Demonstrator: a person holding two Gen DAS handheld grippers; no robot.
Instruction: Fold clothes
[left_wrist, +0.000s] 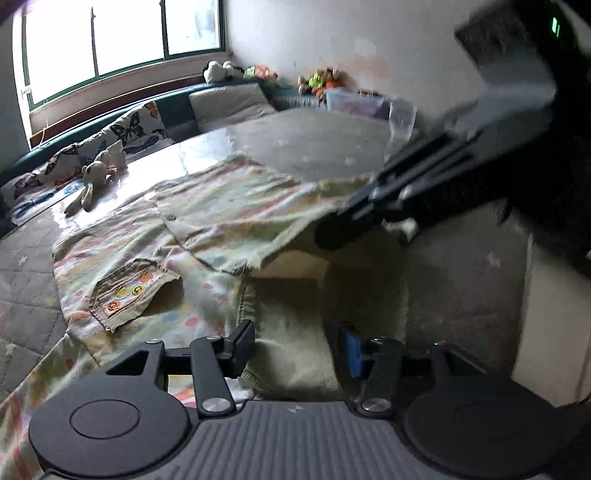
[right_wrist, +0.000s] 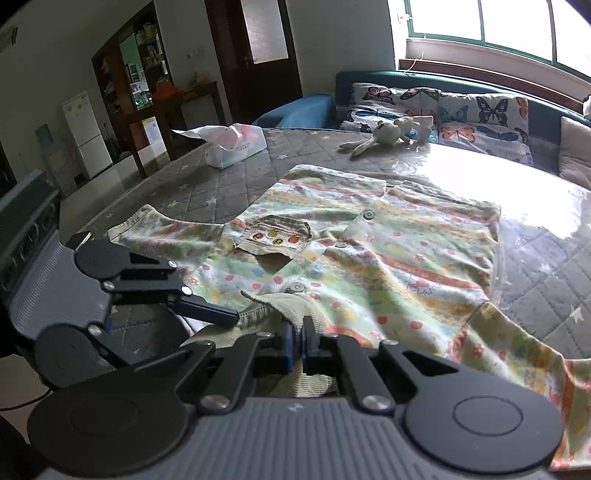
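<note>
Printed button shirt (right_wrist: 388, 254) lies flat, chest pocket showing; right gripper (right_wrist: 298, 341) pinches its ribbed collar, left gripper (left_wrist: 297, 347) half-spread, gripping nothing.

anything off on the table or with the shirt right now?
The shirt's chest pocket is flipped up off the front rather than flat. The right gripper is shut on the collar; the left gripper is open. A plush rabbit lies on the table beyond the shirt.
</note>
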